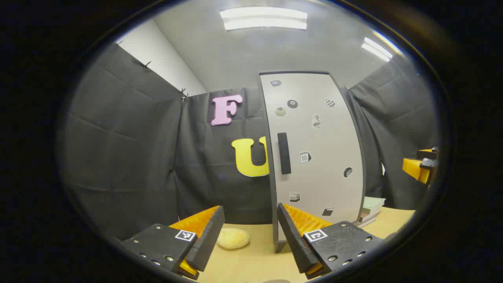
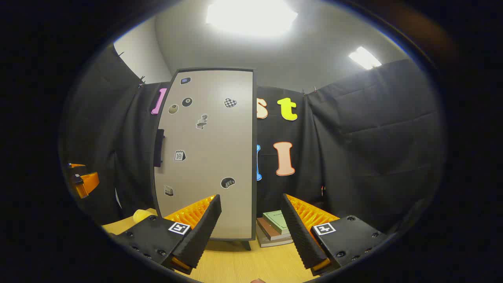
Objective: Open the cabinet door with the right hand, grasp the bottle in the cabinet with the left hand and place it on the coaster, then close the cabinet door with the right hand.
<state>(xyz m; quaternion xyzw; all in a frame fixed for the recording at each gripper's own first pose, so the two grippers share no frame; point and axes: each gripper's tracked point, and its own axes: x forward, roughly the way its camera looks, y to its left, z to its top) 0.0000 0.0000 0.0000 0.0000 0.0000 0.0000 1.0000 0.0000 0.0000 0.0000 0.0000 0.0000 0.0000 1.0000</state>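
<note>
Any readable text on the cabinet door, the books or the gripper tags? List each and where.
"10": calendar sticker on the cabinet door.
Other door stickers: pictures, nothing legible.
Green book cover: print too small to read.
Left hand-held gripper and right hand-held gripper tags: code squares, no words.

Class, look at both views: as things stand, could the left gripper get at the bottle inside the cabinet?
Probably not yet. The cabinet door is shut, its handle untouched, so the bottle is walled off. The left gripper waits open in front; the right gripper must open the door first.
</note>
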